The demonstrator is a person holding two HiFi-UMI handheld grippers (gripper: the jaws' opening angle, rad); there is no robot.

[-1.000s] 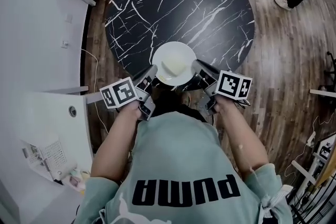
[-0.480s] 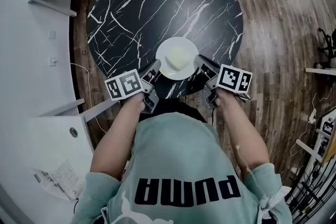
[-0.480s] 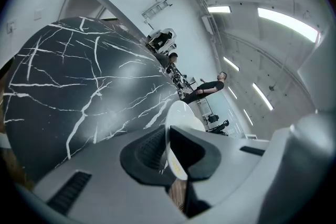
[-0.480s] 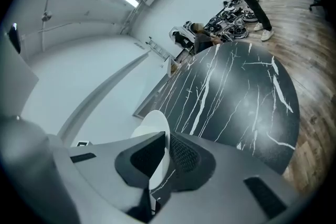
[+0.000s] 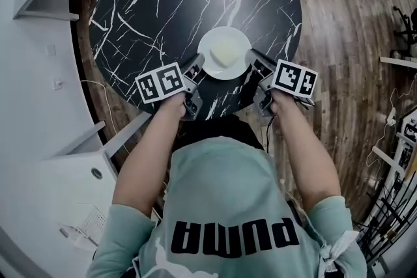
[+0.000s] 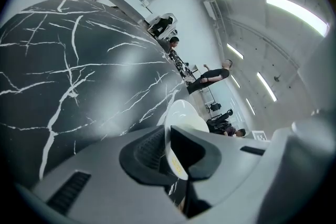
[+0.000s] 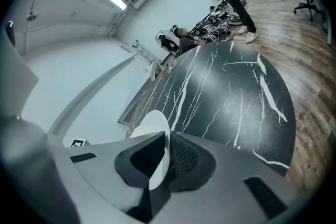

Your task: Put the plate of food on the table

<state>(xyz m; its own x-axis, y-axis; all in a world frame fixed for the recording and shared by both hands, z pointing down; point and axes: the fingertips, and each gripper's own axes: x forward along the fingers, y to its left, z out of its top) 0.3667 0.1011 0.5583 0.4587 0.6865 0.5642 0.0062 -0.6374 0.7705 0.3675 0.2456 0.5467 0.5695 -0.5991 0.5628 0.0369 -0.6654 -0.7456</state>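
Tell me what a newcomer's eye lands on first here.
A white plate with a pale lump of food stands out against the round black marble table, near its edge closest to the person. The left claw and right claw clamp its rim from opposite sides.

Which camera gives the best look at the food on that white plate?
The head view: it looks down onto the plate, showing the pale food. Both gripper views catch the plate nearly edge-on, showing little or nothing of the food.

Food (image 5: 223,53) on plate (image 5: 210,47): unidentifiable.
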